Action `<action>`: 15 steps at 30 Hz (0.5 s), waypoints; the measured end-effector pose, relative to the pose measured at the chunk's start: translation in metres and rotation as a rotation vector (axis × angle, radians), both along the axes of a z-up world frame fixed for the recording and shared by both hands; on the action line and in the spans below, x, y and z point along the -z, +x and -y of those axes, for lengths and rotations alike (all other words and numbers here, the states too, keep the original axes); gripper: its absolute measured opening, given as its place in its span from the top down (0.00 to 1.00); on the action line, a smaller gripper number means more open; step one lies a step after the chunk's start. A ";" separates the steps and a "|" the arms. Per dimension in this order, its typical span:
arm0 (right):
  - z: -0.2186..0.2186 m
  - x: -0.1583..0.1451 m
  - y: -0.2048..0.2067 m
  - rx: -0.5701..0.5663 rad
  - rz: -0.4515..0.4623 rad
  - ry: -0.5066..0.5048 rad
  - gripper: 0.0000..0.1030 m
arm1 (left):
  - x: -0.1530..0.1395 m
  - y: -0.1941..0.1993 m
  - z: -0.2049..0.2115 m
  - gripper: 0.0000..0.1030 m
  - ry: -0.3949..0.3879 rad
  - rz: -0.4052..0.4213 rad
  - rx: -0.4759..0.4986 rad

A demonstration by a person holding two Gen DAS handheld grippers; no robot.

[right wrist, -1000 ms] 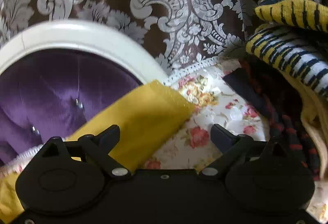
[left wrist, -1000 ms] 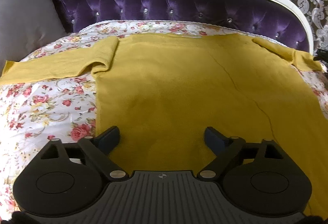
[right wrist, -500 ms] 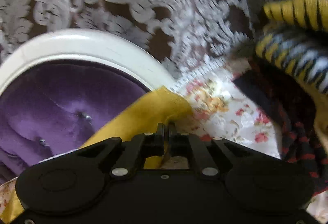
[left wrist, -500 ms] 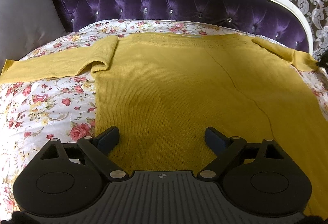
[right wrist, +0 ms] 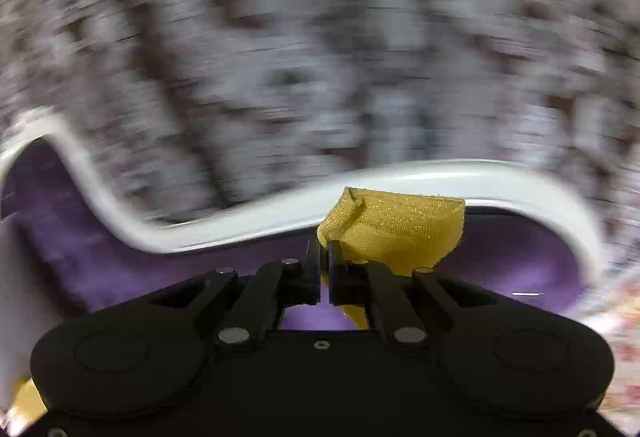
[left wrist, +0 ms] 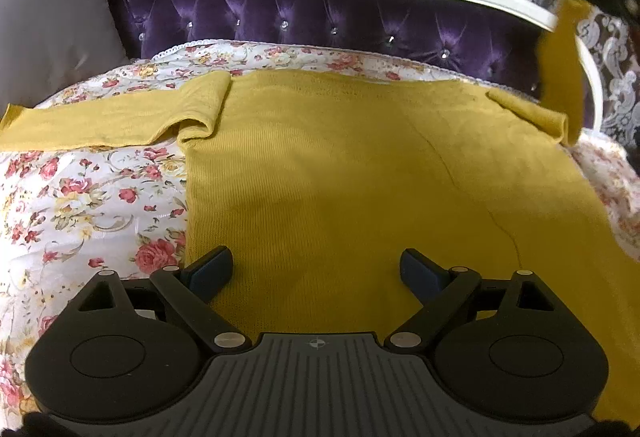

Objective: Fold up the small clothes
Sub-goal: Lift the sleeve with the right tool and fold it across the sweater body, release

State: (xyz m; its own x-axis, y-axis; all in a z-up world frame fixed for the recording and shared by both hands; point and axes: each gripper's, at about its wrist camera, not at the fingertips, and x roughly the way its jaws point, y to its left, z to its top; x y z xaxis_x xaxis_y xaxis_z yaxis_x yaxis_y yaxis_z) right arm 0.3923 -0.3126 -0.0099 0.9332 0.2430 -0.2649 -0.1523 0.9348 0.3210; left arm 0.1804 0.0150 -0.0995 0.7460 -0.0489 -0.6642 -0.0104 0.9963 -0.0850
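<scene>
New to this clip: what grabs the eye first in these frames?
The mustard sweater spread flat across the floral bedspread, filling the middle of the left wrist view. Next, its right sleeve lifted off the bed against the purple headboard, pinched in the shut right gripper. The left gripper hangs open over the sweater's lower part.

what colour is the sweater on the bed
Mustard yellow sweater, clearest in the left wrist view.
</scene>
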 end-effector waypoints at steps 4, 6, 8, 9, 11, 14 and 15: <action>-0.091 -0.002 0.002 -0.206 -0.004 -0.006 0.91 | -0.001 -0.001 -0.006 0.12 -0.043 0.012 -0.005; -0.137 0.008 0.002 -0.295 -0.021 -0.026 0.91 | -0.001 -0.002 -0.008 0.12 -0.061 0.016 -0.007; -0.180 0.025 0.003 -0.375 -0.060 -0.037 0.91 | -0.002 -0.003 -0.010 0.12 -0.077 0.020 -0.007; -0.201 0.036 0.004 -0.415 -0.086 -0.042 0.91 | -0.002 -0.003 -0.011 0.12 -0.083 0.023 -0.007; -0.232 0.057 0.005 -0.470 -0.129 -0.072 0.91 | -0.003 -0.004 -0.011 0.12 -0.091 0.025 -0.007; -0.266 0.090 0.005 -0.536 -0.193 -0.110 0.91 | -0.004 -0.004 -0.012 0.12 -0.100 0.028 -0.006; -0.272 0.098 0.002 -0.551 -0.206 -0.120 0.90 | -0.004 -0.005 -0.012 0.12 -0.102 0.029 -0.006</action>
State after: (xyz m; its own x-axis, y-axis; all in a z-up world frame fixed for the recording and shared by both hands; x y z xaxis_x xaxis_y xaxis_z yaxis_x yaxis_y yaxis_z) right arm 0.3942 -0.0405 -0.1082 0.6046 0.6336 -0.4827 -0.5705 0.7673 0.2927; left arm 0.1758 0.0267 -0.0955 0.7656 -0.1106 -0.6337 -0.0127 0.9823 -0.1867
